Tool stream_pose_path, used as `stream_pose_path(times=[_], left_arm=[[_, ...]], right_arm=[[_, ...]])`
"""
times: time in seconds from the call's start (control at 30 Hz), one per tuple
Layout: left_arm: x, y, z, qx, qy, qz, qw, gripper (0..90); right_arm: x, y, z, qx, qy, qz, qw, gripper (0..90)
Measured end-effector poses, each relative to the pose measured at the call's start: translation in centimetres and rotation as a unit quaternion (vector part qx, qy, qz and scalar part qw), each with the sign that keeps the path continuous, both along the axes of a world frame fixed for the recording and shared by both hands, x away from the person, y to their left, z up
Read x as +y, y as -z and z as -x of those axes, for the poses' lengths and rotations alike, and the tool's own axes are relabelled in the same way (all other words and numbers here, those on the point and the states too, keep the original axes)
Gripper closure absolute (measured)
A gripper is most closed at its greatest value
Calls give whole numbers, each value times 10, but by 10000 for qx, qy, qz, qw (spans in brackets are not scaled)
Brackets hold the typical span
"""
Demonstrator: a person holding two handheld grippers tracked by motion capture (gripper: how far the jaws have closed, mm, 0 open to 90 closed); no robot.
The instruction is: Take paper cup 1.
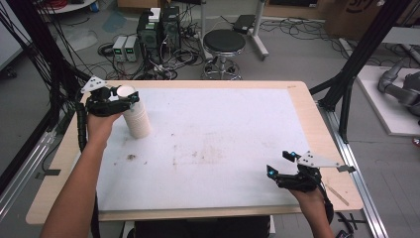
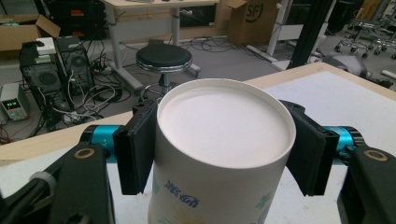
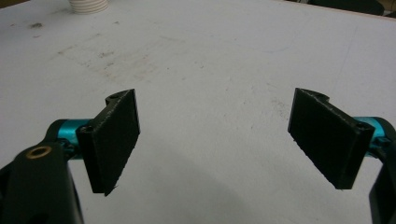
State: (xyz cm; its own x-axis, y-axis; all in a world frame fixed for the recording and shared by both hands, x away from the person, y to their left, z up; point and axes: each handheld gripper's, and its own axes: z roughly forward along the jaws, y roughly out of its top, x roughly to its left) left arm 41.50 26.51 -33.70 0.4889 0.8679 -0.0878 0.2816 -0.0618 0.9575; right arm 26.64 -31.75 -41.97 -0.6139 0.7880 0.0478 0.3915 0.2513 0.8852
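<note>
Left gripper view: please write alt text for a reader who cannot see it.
A stack of upside-down paper cups stands between the two black pads of the left gripper, which press its sides near the top. Behind it are the table edge, a black stool and computers on the floor.

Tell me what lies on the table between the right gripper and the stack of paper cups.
Nothing but bare white mat with faint brown stains, seen in the high view, between the right gripper and the stack of paper cups.

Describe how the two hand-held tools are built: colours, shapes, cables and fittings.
Both tools are black. The left tool and right tool each carry a grey three-cornered plate on top and trail a black cable. Flat black rectangular pads sit on bright blue mounts, with brass-ringed pivots.
</note>
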Motion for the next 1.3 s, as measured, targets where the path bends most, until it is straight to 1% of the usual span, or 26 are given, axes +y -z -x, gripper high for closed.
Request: stream_pose_path(times=[0.1, 0.17, 0.37, 0.43, 0.5, 0.53, 0.67, 0.73, 0.83, 0.9, 0.97, 1.0, 1.03, 1.07, 1.17, 1.3], left_arm=[[1, -7, 1, -5, -26, -3, 10000, 335], [2, -13, 2, -58, -11, 35, 10000, 337], [7, -33, 7, -287, -3, 185, 9994, 339], [9, -38, 10, -359, -46, 201, 9991, 341], [11, -45, 13, -456, -36, 259, 9986, 342], [12, -48, 15, -568, -61, 303, 9979, 343], [15, -58, 22, -719, -23, 491, 9962, 346], [15, -63, 26, -812, 2, 503, 9954, 347], [16, -73, 36, -982, 139, 632, 9931, 349], [15, -78, 43, -1056, 269, 655, 9919, 350], [13, -80, 51, -1076, 417, 673, 9910, 351], [12, -79, 55, -1091, 495, 719, 9902, 351], [11, -78, 59, -1081, 578, 763, 9895, 351], [10, -76, 63, -1059, 637, 787, 9892, 352], [5, -68, 73, -1017, 842, 844, 9876, 352], [-8, -55, 83, -972, 1167, 761, 9855, 353]], right_arm=[[0, 0, 0, 4, -6, -1, 10000, 171], [0, 0, 0, 30, -10, -10, 10000, 171], [1, 0, 0, 42, -15, -17, 10000, 171], [1, 0, 0, 38, -22, -12, 10000, 171], [1, 0, 0, 47, -26, -15, 10000, 171], [2, 0, 0, 57, -28, -22, 10000, 171], [2, 0, 0, 63, -31, -29, 10000, 171], [3, 0, 0, 50, -29, -35, 10000, 171], [3, 0, -1, 33, -39, -26, 10000, 171], [3, 0, -1, 45, -36, -36, 10000, 171], [4, 0, -2, 43, -52, -47, 10000, 171], [4, 0, -3, 63, -51, -49, 10000, 171], [5, 0, -4, 33, -53, -51, 10000, 171], [6, -1, -4, 59, -71, -60, 9999, 171], [9, -1, -5, 29, -109, -28, 9999, 171], [14, -2, -6, 48, -183, -15, 9998, 171]])
